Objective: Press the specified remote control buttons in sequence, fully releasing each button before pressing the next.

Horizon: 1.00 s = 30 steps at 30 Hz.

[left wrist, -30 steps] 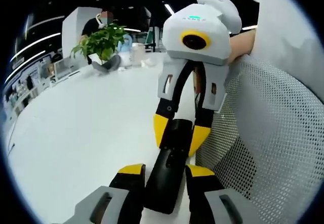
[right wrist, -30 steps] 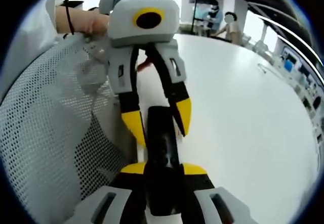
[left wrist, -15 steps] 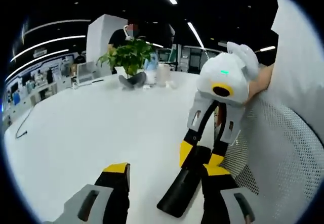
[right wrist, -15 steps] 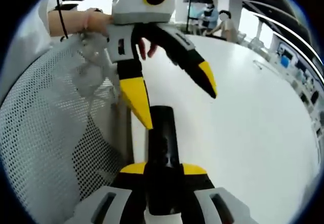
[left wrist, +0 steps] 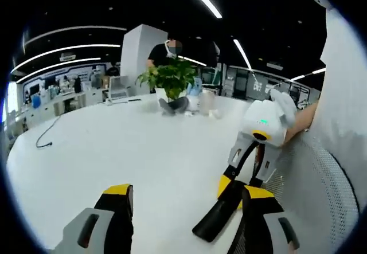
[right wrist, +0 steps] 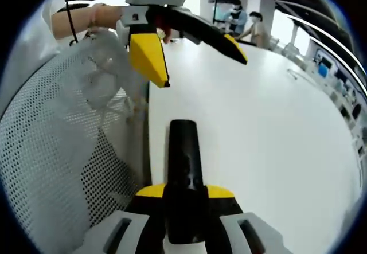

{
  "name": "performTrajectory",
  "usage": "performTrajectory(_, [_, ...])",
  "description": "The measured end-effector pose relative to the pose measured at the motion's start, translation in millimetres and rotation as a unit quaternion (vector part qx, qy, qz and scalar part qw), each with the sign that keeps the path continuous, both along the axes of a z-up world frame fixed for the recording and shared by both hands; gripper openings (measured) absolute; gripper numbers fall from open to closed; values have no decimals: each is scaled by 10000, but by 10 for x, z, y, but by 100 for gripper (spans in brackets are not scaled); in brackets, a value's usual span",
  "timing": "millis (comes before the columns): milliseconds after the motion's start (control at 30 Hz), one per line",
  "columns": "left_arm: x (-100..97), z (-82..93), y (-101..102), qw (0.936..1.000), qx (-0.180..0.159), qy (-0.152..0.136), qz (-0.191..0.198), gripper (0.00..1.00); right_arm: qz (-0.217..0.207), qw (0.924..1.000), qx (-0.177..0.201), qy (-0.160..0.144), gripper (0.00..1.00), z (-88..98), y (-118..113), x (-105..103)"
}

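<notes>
Right gripper (right wrist: 184, 194): seen at the bottom of the right gripper view, its yellow-tipped jaws clamped on the near end of the remote (right wrist: 184, 168). The same gripper (left wrist: 238, 191) is seen from the left gripper view, its white body held by a hand (left wrist: 287, 108) at the right edge of the desk (left wrist: 126, 151).

Remote: a long black bar, laid lengthwise away from the right gripper over the white desk (right wrist: 258, 122); small buttons are faintly seen along its middle, but they cannot be told apart. In the left gripper view it (left wrist: 215, 219) is seen slanting down from the right gripper's jaws towards the desk.

Left gripper (left wrist: 186, 202): its jaws are spread wide apart, nothing between them, in its own view. In the right gripper view it (right wrist: 195, 56) is found beyond the remote's far end, raised above the desk and apart from the remote, jaws likewise spread, held by a hand (right wrist: 106, 16).

Mesh chair back (right wrist: 63, 151): pale, perforated, just beside the desk edge.

Potted plant (left wrist: 172, 82): placed on the far part of the desk, with small items beside it.

Cable (left wrist: 49, 133): laid on the desk at far left.

Person (left wrist: 166, 50): seen standing behind the plant.
</notes>
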<state>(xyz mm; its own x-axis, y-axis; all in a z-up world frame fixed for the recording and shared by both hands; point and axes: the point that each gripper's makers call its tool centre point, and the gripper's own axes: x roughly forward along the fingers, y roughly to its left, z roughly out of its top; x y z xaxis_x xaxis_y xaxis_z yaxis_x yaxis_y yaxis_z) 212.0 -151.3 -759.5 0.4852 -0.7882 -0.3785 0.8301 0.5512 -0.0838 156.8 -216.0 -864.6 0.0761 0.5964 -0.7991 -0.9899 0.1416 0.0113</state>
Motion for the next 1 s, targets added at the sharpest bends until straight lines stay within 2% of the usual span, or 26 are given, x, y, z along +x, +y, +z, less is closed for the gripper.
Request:
performTrajectory(133, [24,154,43,9995,-145,-262,141,91,22,10000,-15,-23,21,1,1,-2])
performTrajectory(300, [86,274,125,9968,-363,-482,523,91,16,10000,-9,-18,21,0,1,-1])
performTrajectory(467, [109,430,266,9883,-733,-647,1167,95,12,10000,3,-16,21,2,0,0])
performTrajectory(633, [79,548,389,9818,-833,-900,1453,98,21,10000,4,-25,21,0,0,0])
performTrajectory(767, [73,645,480,9762,-966,-988,1669,100,25,10000,2,-31,21,-1,1,0])
performTrajectory(900, [81,787,602,9648,-1341,-1096,1981,100,31,10000,-1,-42,21,-3,2,1])
performTrajectory(1000, [70,819,680,9596,-1439,-1156,2124,100,25,10000,4,-41,21,-1,2,0])
